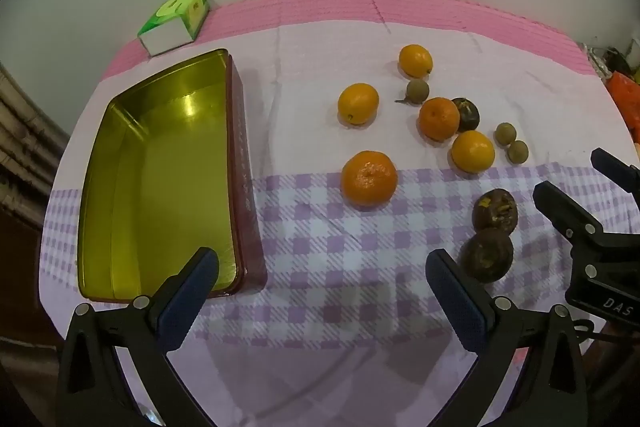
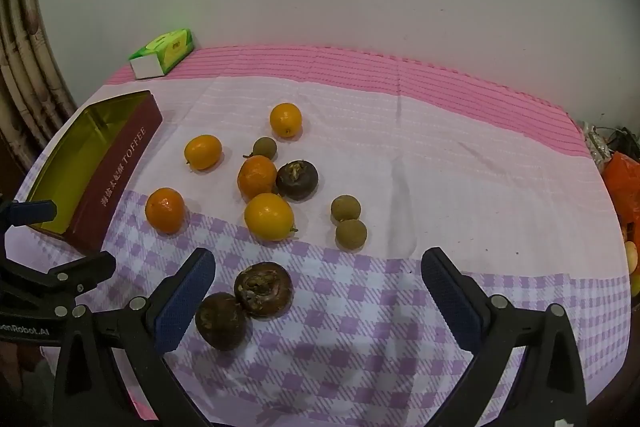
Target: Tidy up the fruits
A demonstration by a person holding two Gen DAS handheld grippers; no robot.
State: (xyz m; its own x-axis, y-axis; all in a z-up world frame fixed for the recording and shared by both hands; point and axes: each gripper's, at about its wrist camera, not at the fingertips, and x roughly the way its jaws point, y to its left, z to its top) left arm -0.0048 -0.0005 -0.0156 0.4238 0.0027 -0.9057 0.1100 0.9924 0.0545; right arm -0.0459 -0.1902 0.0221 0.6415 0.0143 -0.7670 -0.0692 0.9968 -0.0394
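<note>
My left gripper (image 1: 322, 273) and right gripper (image 2: 318, 273) both gape empty; the left finger (image 1: 192, 287) hides the tin (image 1: 160, 167) corner.

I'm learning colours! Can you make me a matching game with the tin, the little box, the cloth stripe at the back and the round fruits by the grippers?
Things:
1. inside of the tin
2. little box
3. back stripe of the cloth
4. two fruits nearest the grippers

Colours:
A. dark brown
B. pink
C. gold
D. green and white

Pairs: 1-C, 2-D, 3-B, 4-A
</note>
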